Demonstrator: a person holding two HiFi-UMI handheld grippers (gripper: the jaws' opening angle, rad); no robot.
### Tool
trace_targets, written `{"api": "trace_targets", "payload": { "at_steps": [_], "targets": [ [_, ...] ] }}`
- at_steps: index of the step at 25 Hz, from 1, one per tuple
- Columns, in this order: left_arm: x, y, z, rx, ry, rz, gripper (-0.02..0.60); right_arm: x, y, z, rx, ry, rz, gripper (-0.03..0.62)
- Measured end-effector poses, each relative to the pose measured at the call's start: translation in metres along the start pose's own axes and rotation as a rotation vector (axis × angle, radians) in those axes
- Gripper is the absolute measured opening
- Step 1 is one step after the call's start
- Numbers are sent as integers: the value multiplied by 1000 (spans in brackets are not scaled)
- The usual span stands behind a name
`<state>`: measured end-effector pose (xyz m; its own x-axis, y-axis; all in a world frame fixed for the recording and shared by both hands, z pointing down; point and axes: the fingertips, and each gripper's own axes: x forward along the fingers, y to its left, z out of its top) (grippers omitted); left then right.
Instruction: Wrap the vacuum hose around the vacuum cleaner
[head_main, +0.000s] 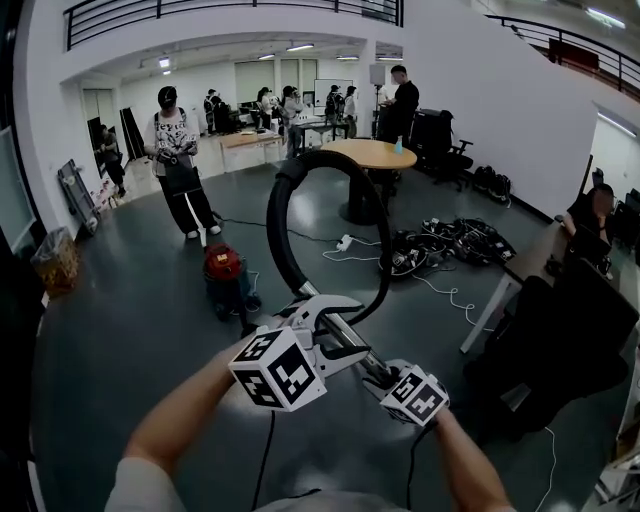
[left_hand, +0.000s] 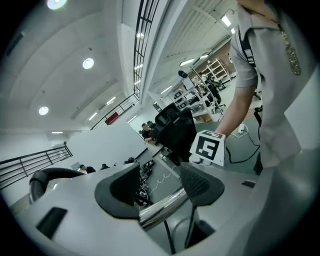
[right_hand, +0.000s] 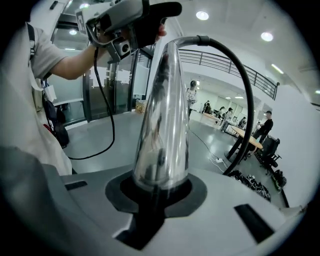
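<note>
A red vacuum cleaner (head_main: 222, 268) stands on the grey floor ahead of me. Its black hose (head_main: 275, 230) arcs up in a big loop in front of me and joins a chrome tube (head_main: 345, 340). My right gripper (head_main: 374, 372) is shut on that chrome tube (right_hand: 162, 115), and the hose (right_hand: 245, 85) curves away from the tube's far end. My left gripper (head_main: 325, 312) is open; the chrome tube (left_hand: 162, 207) runs slantwise low between its wide-apart jaws (left_hand: 161, 185). The left gripper view also shows the hose (left_hand: 50, 175) at its left and the right gripper's marker cube (left_hand: 209, 147).
A person (head_main: 180, 160) stands just behind the vacuum. A round wooden table (head_main: 372, 155) is farther back, with a tangle of cables (head_main: 450, 245) and a white power strip (head_main: 345, 242) on the floor. A desk (head_main: 520, 270) is at my right. More people stand at the back.
</note>
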<state>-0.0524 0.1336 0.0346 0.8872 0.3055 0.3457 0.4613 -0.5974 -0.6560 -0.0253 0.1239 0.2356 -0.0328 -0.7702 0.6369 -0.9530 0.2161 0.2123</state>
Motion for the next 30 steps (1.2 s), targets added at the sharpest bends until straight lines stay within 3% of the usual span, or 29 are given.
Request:
{"api": "trace_targets", "payload": {
  "at_steps": [9, 15, 23, 30],
  "targets": [
    [29, -3, -75, 116, 248, -237, 262, 33, -31, 16, -192, 218, -11, 74],
    [37, -28, -119, 72, 334, -410, 262, 48, -26, 23, -222, 288, 36, 74],
    [75, -40, -170, 17, 432, -468, 267, 65, -51, 20, -480, 401, 91, 74],
    [125, -29, -213, -52, 497, -422, 265, 84, -94, 17, -693, 480, 157, 74]
  ]
}}
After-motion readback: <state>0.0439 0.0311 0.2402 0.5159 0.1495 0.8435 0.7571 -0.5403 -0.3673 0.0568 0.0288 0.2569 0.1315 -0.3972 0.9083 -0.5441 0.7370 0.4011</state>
